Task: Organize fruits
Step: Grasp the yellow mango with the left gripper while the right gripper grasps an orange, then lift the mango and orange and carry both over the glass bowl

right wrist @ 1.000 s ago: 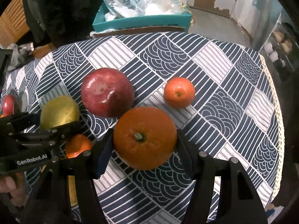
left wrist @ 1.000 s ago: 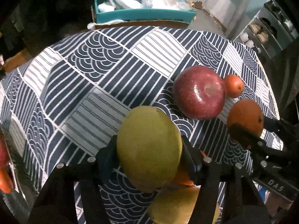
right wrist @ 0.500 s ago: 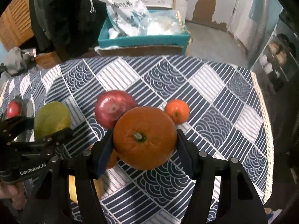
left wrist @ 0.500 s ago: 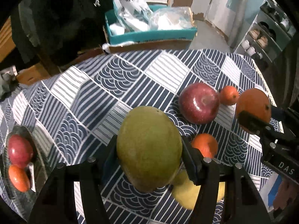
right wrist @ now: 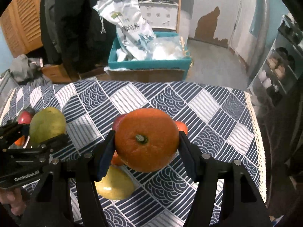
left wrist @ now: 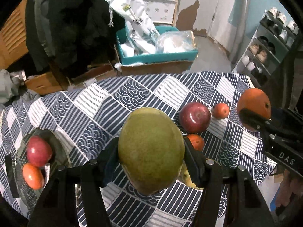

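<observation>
A cluttered room is showing beyond a tabletop (left wrist: 132, 98) covered in a blue-and-white patterned cloth, with a teal box (left wrist: 157, 56) of bags sitting past its far edge in the upper middle of the frame.

The left claw (left wrist: 151, 151) is clamping a green mango (left wrist: 151, 149) in the centre of its view, pads pressing both flanks, the fruit hanging clear above the cloth. The right claw (right wrist: 146, 141) is clamping a large orange (right wrist: 146, 139) the same way, stem end facing the camera.

On the cloth in the left view, a red apple (left wrist: 195, 117), a small tangerine (left wrist: 220, 110) just beside it, and another orange fruit (left wrist: 196, 141) partly hidden behind the claw are lying right of centre. A yellow fruit (right wrist: 113, 183), possibly a second mango, is lying under the right claw.

At the lower left of the left view a dark plate (left wrist: 56, 147) is already carrying a red fruit (left wrist: 38, 151) and a small orange one (left wrist: 33, 176), so it is probably the collecting spot.

To do this carry well, both claws should be travelling high enough to clear the loose fruit, taking turns at the plate so they are not colliding. The mango should be going down on the bare part of the plate, away from the two fruits, and the claw should be opening only once the fruit is resting, since round fruit is likely to roll.
</observation>
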Demonstrator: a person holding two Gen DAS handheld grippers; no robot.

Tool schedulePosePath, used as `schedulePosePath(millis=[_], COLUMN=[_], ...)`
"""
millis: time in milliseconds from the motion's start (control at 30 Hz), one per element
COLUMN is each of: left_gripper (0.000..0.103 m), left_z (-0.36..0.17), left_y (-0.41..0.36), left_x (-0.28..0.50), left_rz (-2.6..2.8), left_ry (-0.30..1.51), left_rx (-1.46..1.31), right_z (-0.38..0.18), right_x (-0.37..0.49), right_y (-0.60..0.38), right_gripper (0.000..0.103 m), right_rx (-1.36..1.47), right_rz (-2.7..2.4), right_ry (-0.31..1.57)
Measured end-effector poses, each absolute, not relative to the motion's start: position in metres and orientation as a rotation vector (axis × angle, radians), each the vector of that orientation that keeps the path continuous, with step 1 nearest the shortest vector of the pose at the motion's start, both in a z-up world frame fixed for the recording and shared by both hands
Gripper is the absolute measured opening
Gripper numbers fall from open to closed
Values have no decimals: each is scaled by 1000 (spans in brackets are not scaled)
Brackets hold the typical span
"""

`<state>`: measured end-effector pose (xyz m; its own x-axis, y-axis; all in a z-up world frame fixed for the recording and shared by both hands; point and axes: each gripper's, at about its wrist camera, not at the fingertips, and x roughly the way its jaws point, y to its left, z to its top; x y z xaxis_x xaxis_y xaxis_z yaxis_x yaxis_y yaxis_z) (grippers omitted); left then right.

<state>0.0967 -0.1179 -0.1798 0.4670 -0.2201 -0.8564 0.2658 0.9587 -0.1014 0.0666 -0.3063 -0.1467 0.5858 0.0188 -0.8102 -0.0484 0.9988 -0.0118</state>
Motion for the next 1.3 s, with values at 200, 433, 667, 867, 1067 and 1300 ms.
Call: schedulePosePath(millis=[200,433,667,867,1067,1300], left_gripper=[65,65,65,65,65,65], left_z=[-158,-134,-112,-96,-90,-85], left_y=[-100,-84,-71,-58,-45,-30], left_x=[85,72,58,50,47,44], left_rz=[-277,-266,-261,-249,-240,-216], left_ry=[1000,951,898,862,851,837], left_rx=[31,12,4,-5,-26,-36], right_z=[-129,-107,-85,-70,-63,-59], right_x=[60,51,43,38,37,38], right_y=[-298,-288,-276,-263,-251,-236], right_gripper=[64,64,64,65,64,64], right_rx=[-41,-47,-46,-50,-56,-64], right_rz=[54,76,106,137,166,192], right_ry=[902,850,806,770,754,744])
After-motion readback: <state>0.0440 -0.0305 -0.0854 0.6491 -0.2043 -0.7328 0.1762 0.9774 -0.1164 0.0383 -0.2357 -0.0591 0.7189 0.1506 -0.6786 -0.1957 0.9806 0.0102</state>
